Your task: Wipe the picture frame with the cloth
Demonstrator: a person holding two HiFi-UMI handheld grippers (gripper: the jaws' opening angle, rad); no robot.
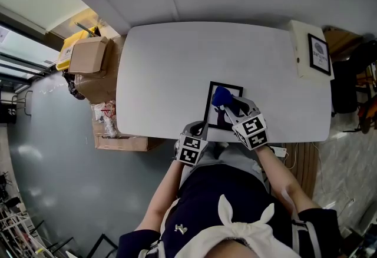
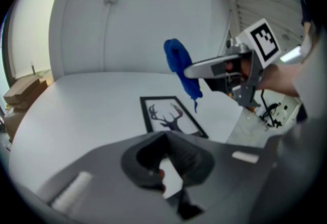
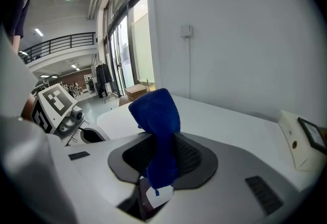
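Note:
A black picture frame (image 1: 225, 108) with a deer print lies flat near the white table's front edge; in the left gripper view the picture frame (image 2: 168, 114) lies just beyond my jaws. My right gripper (image 1: 231, 107) hovers over it, shut on a blue cloth (image 1: 221, 96) that stands bunched above the jaws and hangs down between them (image 3: 157, 115). The cloth (image 2: 181, 67) hangs above the frame without touching it. My left gripper (image 1: 199, 131) is at the frame's near left corner with its jaws together; whether it touches the frame is hidden.
A white box (image 1: 303, 50) bearing a second small framed picture (image 1: 318, 54) stands at the table's far right. Cardboard boxes (image 1: 88, 55) are stacked on the floor to the left. The table's front edge (image 1: 165, 135) runs just under both grippers.

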